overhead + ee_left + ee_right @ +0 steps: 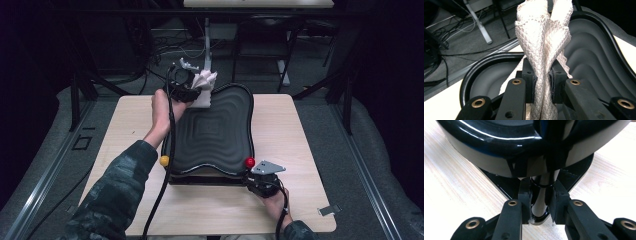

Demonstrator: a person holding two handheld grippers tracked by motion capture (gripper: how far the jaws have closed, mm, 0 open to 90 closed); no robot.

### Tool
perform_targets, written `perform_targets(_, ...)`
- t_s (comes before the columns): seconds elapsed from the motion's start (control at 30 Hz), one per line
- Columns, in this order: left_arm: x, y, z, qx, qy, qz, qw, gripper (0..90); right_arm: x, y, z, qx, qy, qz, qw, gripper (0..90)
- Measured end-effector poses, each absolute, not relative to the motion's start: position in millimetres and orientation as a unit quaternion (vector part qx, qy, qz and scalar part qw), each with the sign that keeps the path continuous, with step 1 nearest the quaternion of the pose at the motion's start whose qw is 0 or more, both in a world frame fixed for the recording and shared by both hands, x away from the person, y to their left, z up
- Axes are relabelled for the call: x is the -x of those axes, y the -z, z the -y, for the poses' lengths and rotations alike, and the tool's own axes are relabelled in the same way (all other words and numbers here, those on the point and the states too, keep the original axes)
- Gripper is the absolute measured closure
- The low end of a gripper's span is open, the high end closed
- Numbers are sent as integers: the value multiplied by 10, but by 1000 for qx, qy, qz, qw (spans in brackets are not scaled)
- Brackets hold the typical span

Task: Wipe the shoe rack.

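Cloth pinched above a black tray, tray corner clamped.

At the table's (125,210) 5 o'clock edge the right gripper (252,181) has its jaws closed on the near right corner of the black ridged tray (215,132); in the right gripper view its pads (525,195) squeeze the tray's glossy lip. Farther off, at the tray's 11 o'clock corner, the left gripper (194,92) has its jaws clamped tight on a bunched white waffle-weave cloth (204,85), raised above the tray rim; the cloth fans out beyond the pads (529,82).
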State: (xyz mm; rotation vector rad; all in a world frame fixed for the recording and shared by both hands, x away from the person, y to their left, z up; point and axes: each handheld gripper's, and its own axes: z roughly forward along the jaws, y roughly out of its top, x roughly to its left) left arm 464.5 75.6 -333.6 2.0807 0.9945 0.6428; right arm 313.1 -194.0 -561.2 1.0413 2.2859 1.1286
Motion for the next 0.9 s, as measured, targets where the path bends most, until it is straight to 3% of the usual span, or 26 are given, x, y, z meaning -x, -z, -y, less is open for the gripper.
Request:
perform_targets(0.57, -4883, 3307, -815, -789, -266, -424, 356, 780, -3131, 5612, 1936, -370, -402, -815, 193, 743)
perform_targets(0.9, -5092, 3530, -754, -792, -249, -455, 321, 766, -3130, 5614, 1940, -372, -402, -814, 193, 743)
